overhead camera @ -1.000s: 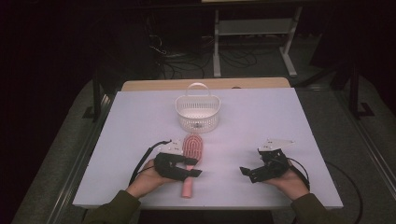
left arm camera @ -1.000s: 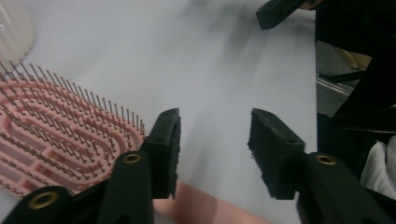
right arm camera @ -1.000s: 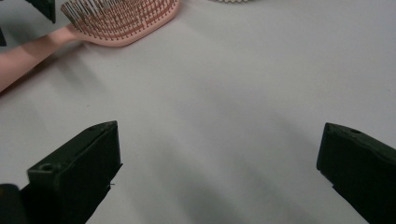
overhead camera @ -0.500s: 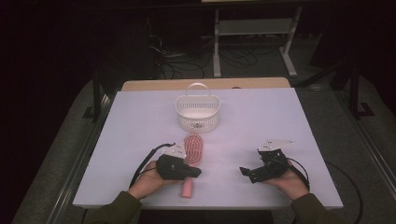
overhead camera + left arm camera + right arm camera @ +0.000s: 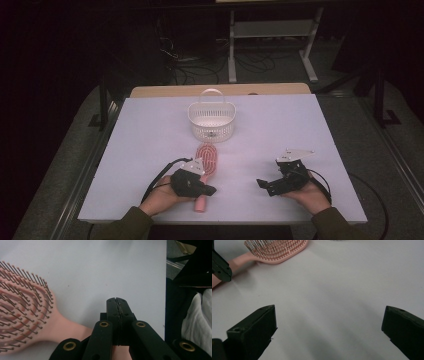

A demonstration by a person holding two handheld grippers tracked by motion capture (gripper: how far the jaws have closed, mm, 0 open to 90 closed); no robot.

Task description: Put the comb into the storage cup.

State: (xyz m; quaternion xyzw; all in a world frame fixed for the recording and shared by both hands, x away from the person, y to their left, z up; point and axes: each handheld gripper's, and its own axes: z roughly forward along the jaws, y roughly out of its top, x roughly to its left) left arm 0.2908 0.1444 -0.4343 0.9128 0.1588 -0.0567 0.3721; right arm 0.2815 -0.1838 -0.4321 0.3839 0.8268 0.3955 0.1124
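Note:
A pink hairbrush (image 5: 206, 156) lies on the white table, bristles up, its handle pointing toward the front edge. My left gripper (image 5: 212, 190) rests across that handle. In the left gripper view its jaws (image 5: 116, 300) are pressed flat together with nothing between the pads, and the pink handle (image 5: 72, 331) passes underneath them. My right gripper (image 5: 261, 184) sits low at the front right with its jaws wide apart over bare table (image 5: 328, 333). The right gripper view shows the brush head (image 5: 275, 249) at the upper left.
A white plastic basket (image 5: 211, 120) with a handle stands behind the brush at the table's middle. The table's front edge (image 5: 230, 219) runs close to both hands. Dark floor, cables and a metal stand lie beyond the far edge.
The left gripper's jaws, spread over the brush handle a second ago, have come together. The right hand has kept still.

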